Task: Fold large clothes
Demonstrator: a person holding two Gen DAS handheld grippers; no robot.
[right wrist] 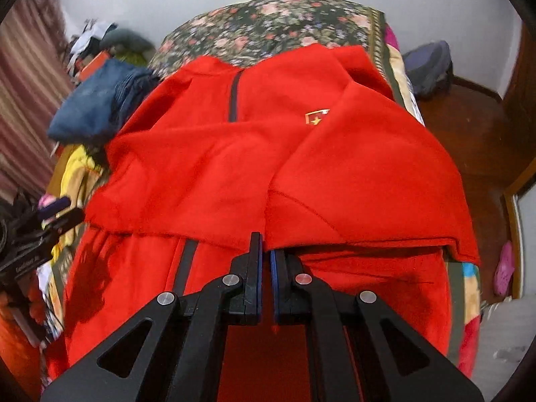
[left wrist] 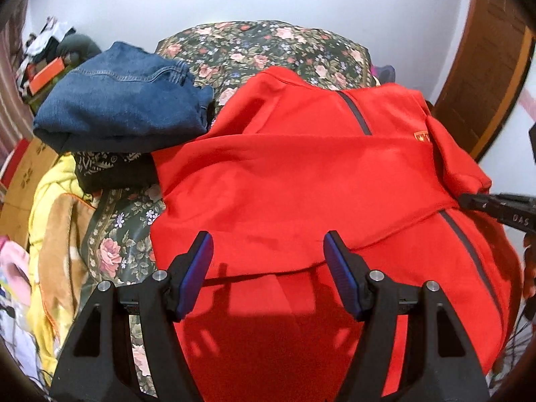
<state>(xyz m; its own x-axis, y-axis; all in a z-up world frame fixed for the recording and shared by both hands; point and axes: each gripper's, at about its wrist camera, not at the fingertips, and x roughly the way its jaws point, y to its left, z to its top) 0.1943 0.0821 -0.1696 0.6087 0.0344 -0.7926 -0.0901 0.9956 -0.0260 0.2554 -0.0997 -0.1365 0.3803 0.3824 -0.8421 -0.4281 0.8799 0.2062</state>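
A red fleece jacket (left wrist: 301,174) (right wrist: 234,154) with a dark zip and a small gold logo lies front up on the floral bed cover (left wrist: 268,47) (right wrist: 268,23). Both sleeves are folded across its chest. My left gripper (left wrist: 268,254) hovers open above the jacket's lower half, with nothing between its blue pads; it shows at the left edge of the right wrist view (right wrist: 63,211). My right gripper (right wrist: 264,248) is shut on the end of the folded sleeve, its tips at the fabric's edge. In the left wrist view it (left wrist: 469,201) reaches in from the right.
Folded blue jeans (left wrist: 124,100) (right wrist: 93,107) rest on a black patterned cloth (left wrist: 110,167) left of the jacket. A yellow blanket (left wrist: 57,207) hangs off the bed's left side. A backpack (right wrist: 428,67) and a pink shoe (right wrist: 504,268) lie on the wooden floor at the right.
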